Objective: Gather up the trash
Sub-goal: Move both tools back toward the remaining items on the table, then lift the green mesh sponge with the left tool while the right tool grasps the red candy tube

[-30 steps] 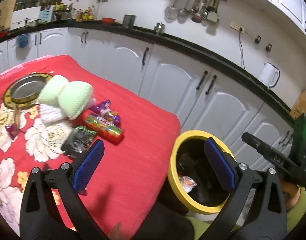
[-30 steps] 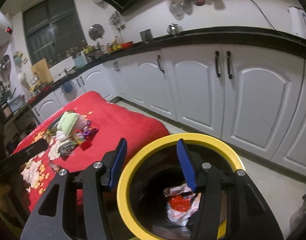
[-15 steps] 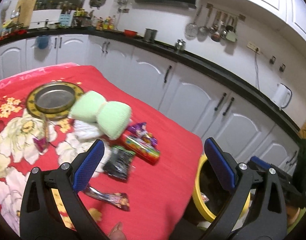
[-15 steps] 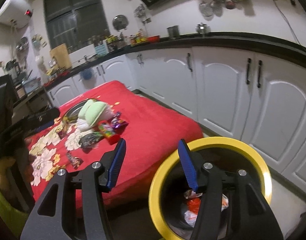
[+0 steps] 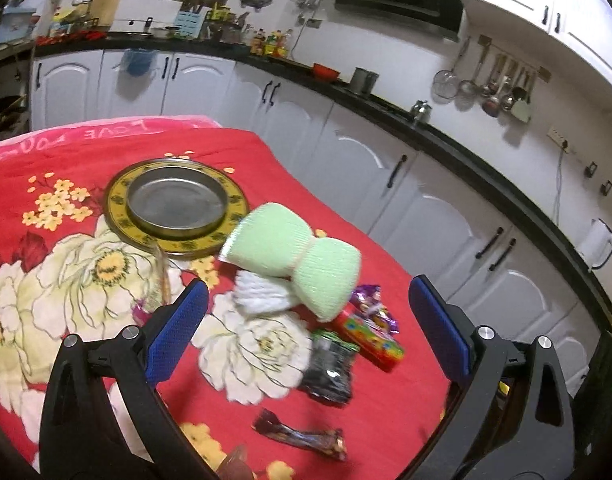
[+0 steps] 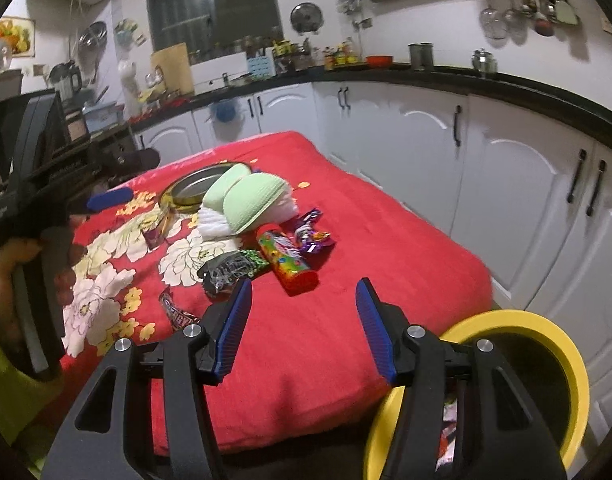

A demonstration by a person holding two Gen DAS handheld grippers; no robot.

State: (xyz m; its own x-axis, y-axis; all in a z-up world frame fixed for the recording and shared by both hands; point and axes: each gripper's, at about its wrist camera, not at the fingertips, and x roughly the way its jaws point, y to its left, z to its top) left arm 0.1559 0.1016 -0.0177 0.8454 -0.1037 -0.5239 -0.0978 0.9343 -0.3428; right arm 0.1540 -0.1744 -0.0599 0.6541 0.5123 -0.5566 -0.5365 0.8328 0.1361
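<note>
Both grippers have swung away from the yellow-rimmed round trash bin (image 6: 518,320), which has slid to the lower right of the right wrist view and out of the left wrist view, and the red floral cloth-covered counter (image 5: 386,240) now fills both views.

On it, the trash lies in a loose cluster beside a pale green knitted bundle (image 5: 293,258): a red multicoloured candy tube (image 6: 287,262), a dark crinkled foil snack packet (image 6: 229,270), purple sweet wrappers (image 6: 312,232) and a brown chocolate-bar wrapper (image 5: 301,436).

From the right gripper (image 6: 303,326), whose fingers stand about half apart with nothing between them, the candy tube lies just ahead and slightly left, its long axis running away from the fingers and tilted somewhat leftward, so it would likely need a small wrist roll to be taken across its width.

From the left gripper (image 5: 310,336), fingers spread wide and empty, the foil packet sits nearly centred between the blue pads, a little further on, and the chocolate-bar wrapper lies nearer still, low in the view with its long axis roughly crosswise. Each hand looks about equally near its own piece.
</note>
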